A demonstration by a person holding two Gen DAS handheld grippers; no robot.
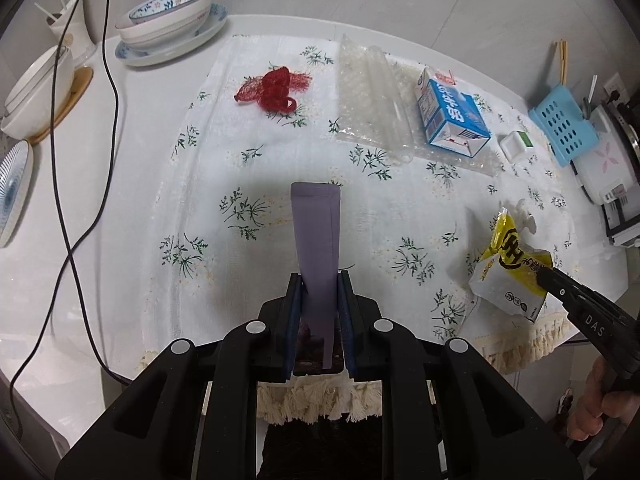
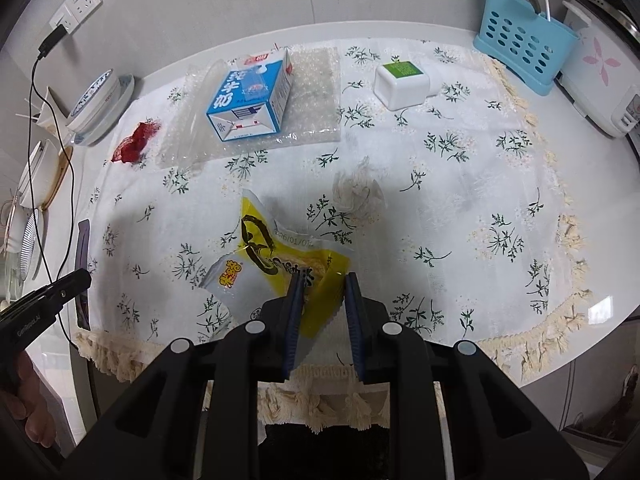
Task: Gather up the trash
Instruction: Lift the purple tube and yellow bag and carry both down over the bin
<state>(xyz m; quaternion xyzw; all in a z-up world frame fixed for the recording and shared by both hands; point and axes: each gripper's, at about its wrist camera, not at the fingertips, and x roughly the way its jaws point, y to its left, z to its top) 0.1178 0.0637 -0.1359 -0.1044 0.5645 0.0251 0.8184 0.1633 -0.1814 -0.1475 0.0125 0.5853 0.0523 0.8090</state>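
My left gripper (image 1: 319,280) is shut on a long purple wrapper (image 1: 316,240), which sticks out above the flowered tablecloth (image 1: 224,168). My right gripper (image 2: 322,280) is shut on a corner of a yellow-and-white snack bag (image 2: 280,256), which hangs over the cloth. The left wrist view shows that bag (image 1: 512,264) at the right. Still lying on the cloth are a red mesh net (image 1: 276,88), a sheet of bubble wrap (image 1: 368,92), a blue milk carton (image 2: 252,96) and a crumpled tissue (image 2: 358,190).
Stacked bowls and plates (image 1: 168,20) and a black cable (image 1: 108,80) occupy the left of the table. A small white box with a green top (image 2: 402,82), a blue utensil basket (image 2: 520,52) and a white appliance (image 2: 600,80) stand at the right. The cloth's fringe (image 2: 320,400) hangs over the near edge.
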